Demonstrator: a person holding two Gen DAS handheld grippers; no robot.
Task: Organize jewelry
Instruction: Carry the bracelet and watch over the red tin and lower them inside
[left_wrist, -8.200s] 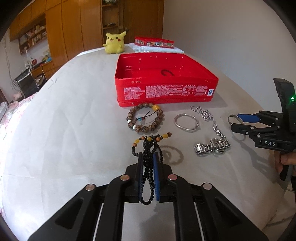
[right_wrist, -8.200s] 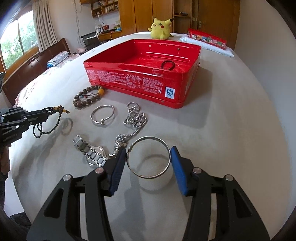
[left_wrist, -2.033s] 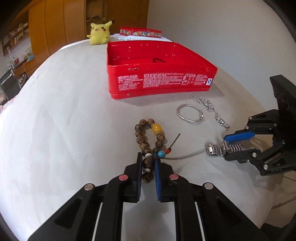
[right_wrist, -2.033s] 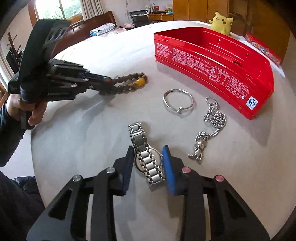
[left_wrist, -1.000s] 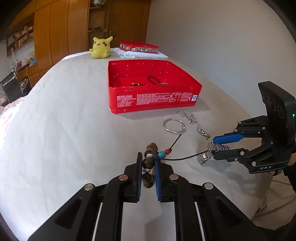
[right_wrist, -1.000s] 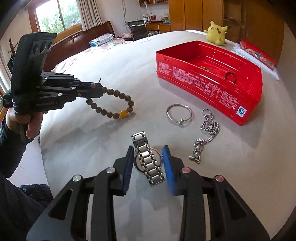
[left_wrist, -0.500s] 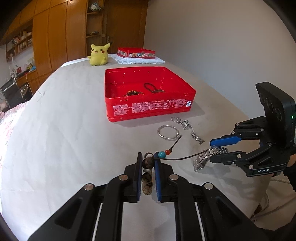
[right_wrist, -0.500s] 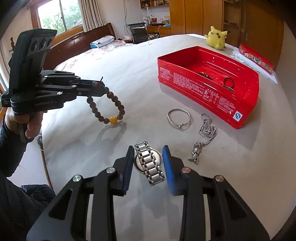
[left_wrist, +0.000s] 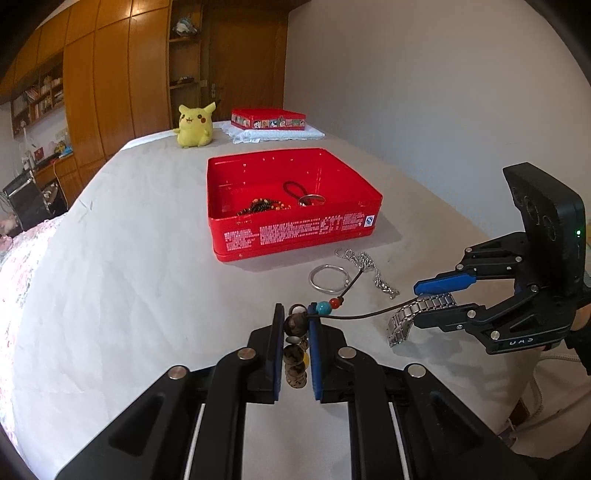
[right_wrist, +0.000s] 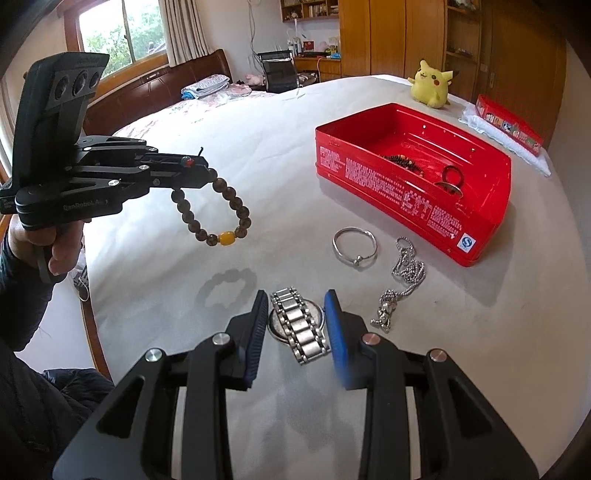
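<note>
White bedding (right_wrist: 406, 387) is used as the work surface, with wardrobes at 12 o'clock. A red tin (left_wrist: 295, 236) is parked open at 12 so pieces can be dropped in; 2 or 3 are already inside. Both items are carried clear of the sheet, probably for the drop. The left gripper (left_wrist: 295, 332) is clamped on a wooden bead bracelet (right_wrist: 212, 210). The right gripper (right_wrist: 295, 325) is closed partway around a steel watch (right_wrist: 299, 328). A bangle (right_wrist: 354, 245) and chain (right_wrist: 404, 280) are left at 1 o'clock.
</note>
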